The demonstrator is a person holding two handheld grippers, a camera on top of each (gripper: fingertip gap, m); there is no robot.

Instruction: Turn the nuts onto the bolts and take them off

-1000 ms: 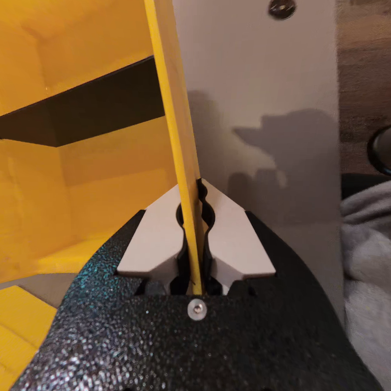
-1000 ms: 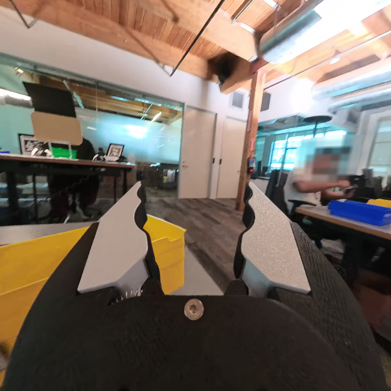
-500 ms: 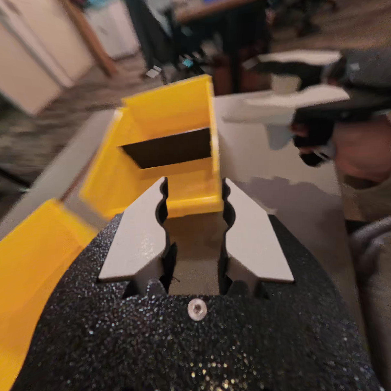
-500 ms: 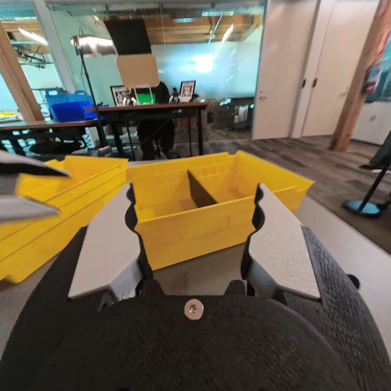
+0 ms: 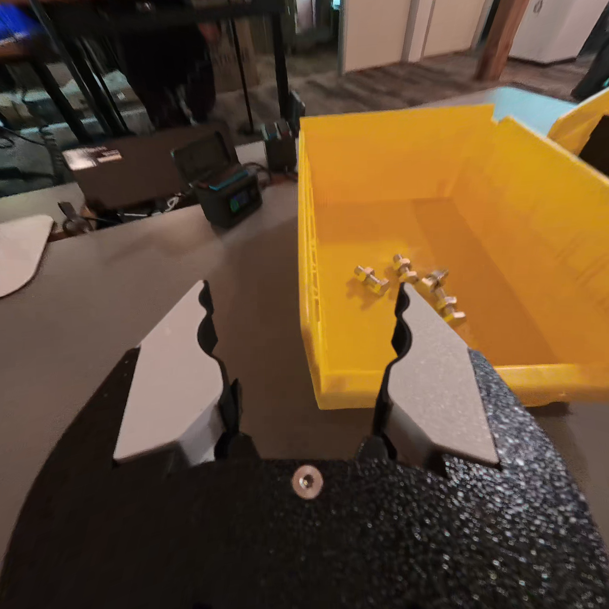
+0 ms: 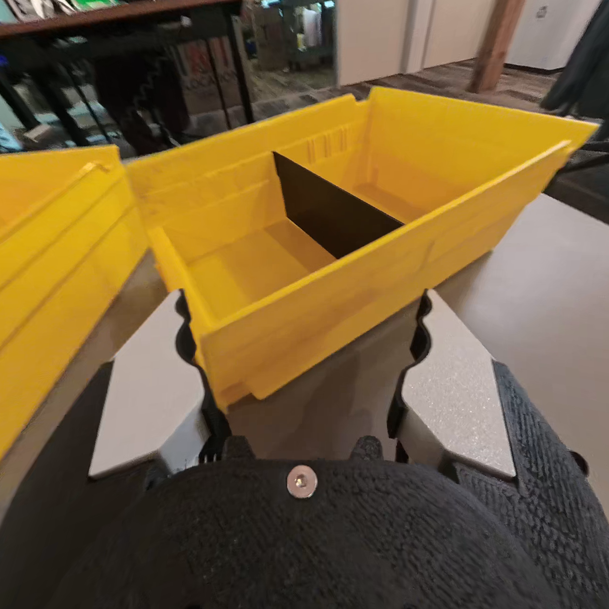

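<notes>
Several brass-coloured bolts with nuts on them (image 5: 408, 280) lie on the floor of a yellow bin (image 5: 379, 158) in the left wrist view. My left gripper (image 5: 301, 286) is open and empty, above the grey table at the bin's near left corner. My right gripper (image 6: 301, 296) is open and empty, just in front of a second yellow bin (image 6: 329, 316) split by a black divider (image 6: 326, 211). Both compartments of that bin look empty. Neither gripper shows in the other's view.
The bolt bin also shows at the left of the right wrist view (image 6: 59, 237). On the grey table (image 5: 131, 280) beyond the left gripper stand a small black device with a lit screen (image 5: 230, 197), a dark box (image 5: 131, 171) and cables. Black desks stand behind.
My left gripper let go of the divided bin's yellow wall, opened wide and swung left to face the bolt bin. My right gripper tilted down from the room toward the divided bin.
</notes>
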